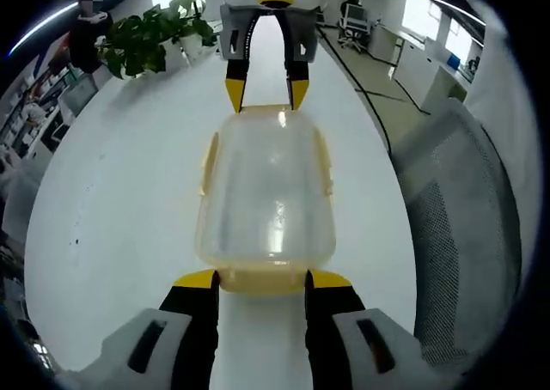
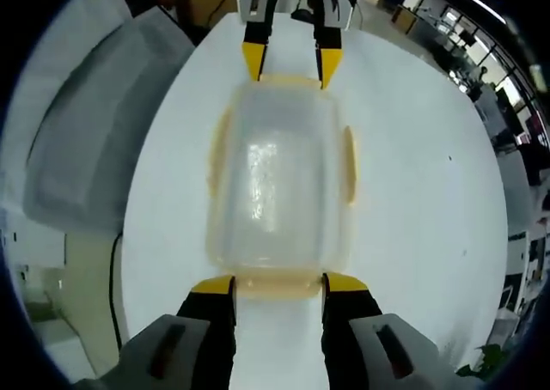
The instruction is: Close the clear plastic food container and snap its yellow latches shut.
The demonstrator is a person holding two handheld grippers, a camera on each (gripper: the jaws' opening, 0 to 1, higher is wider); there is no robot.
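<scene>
Left gripper view: the clear food container (image 1: 266, 197) sits on the white table (image 1: 112, 201), lid on top, running lengthwise away from the camera. The left gripper (image 1: 262, 280) has its yellow tips spread about as wide as the near end latch (image 1: 262, 280), sitting right at that edge; it looks like touching rather than clamping, so wide open with nothing held. At the far end the right gripper (image 1: 267, 89) comes in, tips also apart and right at the opposite end. Yellow side latches (image 1: 326, 167) stick out a bit on the long sides, so I'd guess they aren't snapped down yet. There's a potted plant (image 1: 155, 33) at the back and a mesh chair (image 1: 464, 210) off to the side.

Right gripper view: same setup mirrored. The right gripper's tips straddle the near end latch (image 2: 279, 285), open, gripping nothing, and the left gripper is at the far end.

How I'd do it: push both end latches down together so the box can't slide, keep the tips square on the yellow tabs, not the clear lid, then do the side latches one at a time with the other gripper bracing.
</scene>
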